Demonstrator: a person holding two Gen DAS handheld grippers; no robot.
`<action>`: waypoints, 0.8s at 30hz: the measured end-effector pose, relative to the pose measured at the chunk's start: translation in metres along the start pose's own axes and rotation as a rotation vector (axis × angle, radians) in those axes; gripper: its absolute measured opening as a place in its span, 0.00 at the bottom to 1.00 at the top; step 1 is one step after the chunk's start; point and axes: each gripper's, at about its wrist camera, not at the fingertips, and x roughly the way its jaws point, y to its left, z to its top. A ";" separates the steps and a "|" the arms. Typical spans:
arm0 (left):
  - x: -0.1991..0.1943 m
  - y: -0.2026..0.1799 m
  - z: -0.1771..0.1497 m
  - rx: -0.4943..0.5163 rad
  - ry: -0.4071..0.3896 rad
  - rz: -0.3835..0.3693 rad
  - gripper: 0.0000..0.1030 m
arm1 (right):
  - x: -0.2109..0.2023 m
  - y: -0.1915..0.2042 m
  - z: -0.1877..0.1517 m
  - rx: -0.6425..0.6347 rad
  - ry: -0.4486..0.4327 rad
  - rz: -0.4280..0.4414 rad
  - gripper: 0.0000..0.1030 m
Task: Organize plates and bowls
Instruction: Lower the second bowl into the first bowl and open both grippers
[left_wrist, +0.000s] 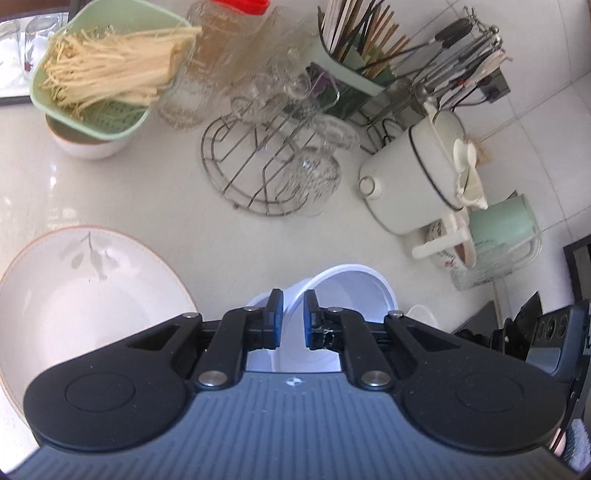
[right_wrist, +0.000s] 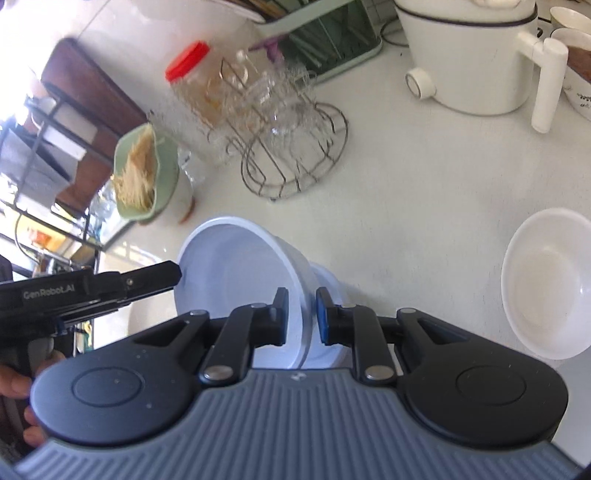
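A pale blue-white bowl (right_wrist: 236, 280) is tilted above the counter, with a second similar bowl (right_wrist: 328, 291) under it. My right gripper (right_wrist: 301, 314) is shut on the tilted bowl's rim. My left gripper (left_wrist: 293, 314) straddles the rim of the same bowl (left_wrist: 347, 291) and is shut on it; its black finger shows in the right wrist view (right_wrist: 147, 278). A large white plate with a leaf print (left_wrist: 88, 306) lies left of the left gripper. A white bowl (right_wrist: 550, 280) sits on the counter to the right.
A wire rack with glasses (left_wrist: 269, 166), a red-lidded jar (right_wrist: 195, 81), a green colander of noodles (left_wrist: 103, 74) on a bowl, a white kettle pot (left_wrist: 413, 173), a utensil drainer (left_wrist: 369, 55) and a green mug (left_wrist: 506, 229) stand on the white counter (left_wrist: 221, 236).
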 end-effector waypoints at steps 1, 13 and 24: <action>0.002 0.001 -0.002 -0.001 0.004 0.005 0.11 | 0.003 0.000 -0.001 -0.003 0.008 -0.004 0.18; 0.027 0.012 -0.016 -0.006 0.078 0.080 0.11 | 0.022 -0.003 -0.015 -0.036 0.051 -0.045 0.18; 0.022 0.013 -0.009 0.001 0.081 0.102 0.13 | 0.023 -0.002 -0.013 -0.023 0.024 -0.061 0.20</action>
